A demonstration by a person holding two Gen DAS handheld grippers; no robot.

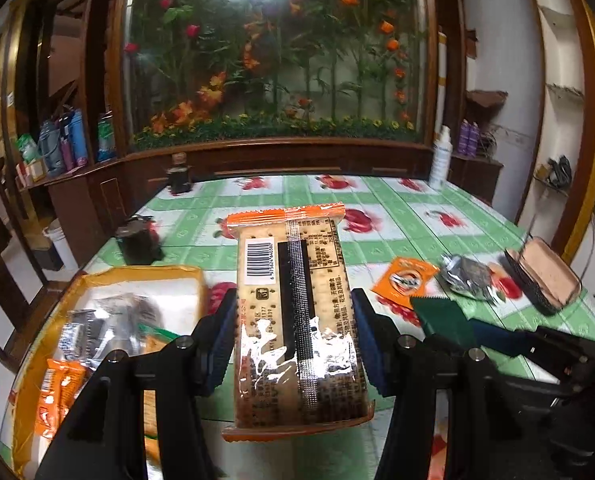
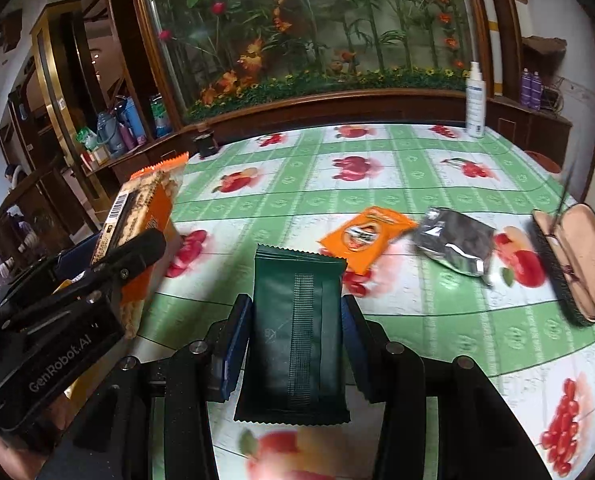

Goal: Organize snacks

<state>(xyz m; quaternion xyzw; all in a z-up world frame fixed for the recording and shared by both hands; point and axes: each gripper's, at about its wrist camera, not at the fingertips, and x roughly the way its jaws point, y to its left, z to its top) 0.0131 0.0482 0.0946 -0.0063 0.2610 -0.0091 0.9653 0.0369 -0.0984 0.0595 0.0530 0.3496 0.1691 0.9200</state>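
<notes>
My left gripper (image 1: 293, 320) is shut on an orange-edged cracker pack (image 1: 293, 312), held lengthwise above the table with its barcode side up. The same pack (image 2: 137, 216) shows at the left of the right wrist view. My right gripper (image 2: 297, 328) is shut on a dark green snack packet (image 2: 297, 328), held off the table; its serrated end (image 1: 441, 316) pokes into the left wrist view. An orange tray (image 1: 97, 280) at lower left holds several wrapped snacks. On the table lie a small orange packet (image 2: 367, 242) and a silver packet (image 2: 455, 244).
A brush with a pink back (image 2: 573, 264) lies at the table's right edge. A white spray bottle (image 2: 475, 100) stands at the far side, and two dark jars (image 1: 137, 240) (image 1: 179, 176) at the far left. The fruit-print tablecloth (image 2: 377, 184) covers the table.
</notes>
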